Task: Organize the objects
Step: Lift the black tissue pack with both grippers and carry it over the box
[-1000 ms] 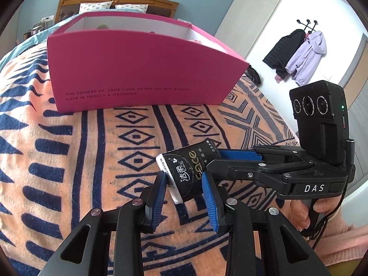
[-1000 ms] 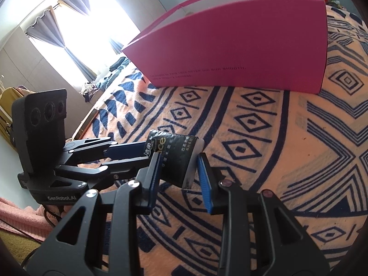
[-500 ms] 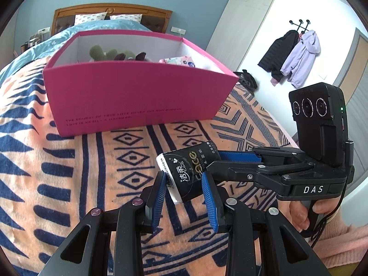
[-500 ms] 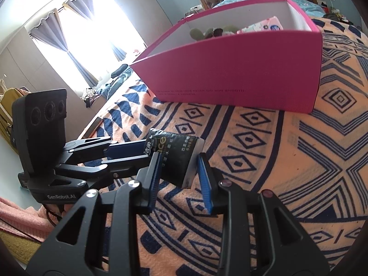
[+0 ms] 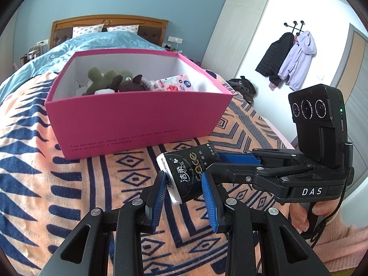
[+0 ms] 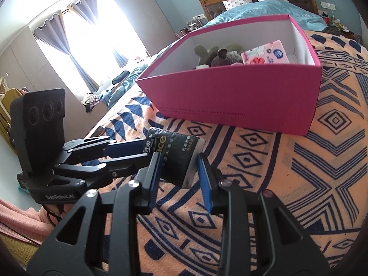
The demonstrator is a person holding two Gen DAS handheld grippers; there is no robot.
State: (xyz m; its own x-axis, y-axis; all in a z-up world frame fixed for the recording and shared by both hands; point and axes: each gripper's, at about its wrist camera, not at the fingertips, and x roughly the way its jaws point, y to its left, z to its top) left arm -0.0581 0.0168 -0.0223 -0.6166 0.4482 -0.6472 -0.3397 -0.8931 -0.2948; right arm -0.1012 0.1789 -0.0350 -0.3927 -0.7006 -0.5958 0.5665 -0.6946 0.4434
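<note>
Blue bedroom walls and a wooden headboard (image 5: 110, 26) frame a bed spread with an orange blanket patterned in navy diamonds and stripes (image 5: 69, 195). Above it, both grippers grasp one small black plastic-wrapped tissue pack with gold lettering (image 5: 187, 172), held clear of the blanket. From the left wrist view, the left gripper (image 5: 184, 192) has its blue-padded fingers (image 5: 158, 197) narrowed against the pack's near end, while the right gripper (image 5: 218, 161) reaches in from 3 o'clock, its fingers closed on the far end. A hand (image 5: 306, 216) with a pink sleeve holds that gripper's handle. Beyond the pack, toward 11 o'clock, an open pink cardboard box with a white interior (image 5: 128, 119) sits on the blanket, containing a green plush toy (image 5: 101, 80), a brown plush toy (image 5: 128, 84) and a pink floral tissue packet (image 5: 176, 85). Two jackets (image 5: 289, 59) hang on wall hooks at 2 o'clock.
</note>
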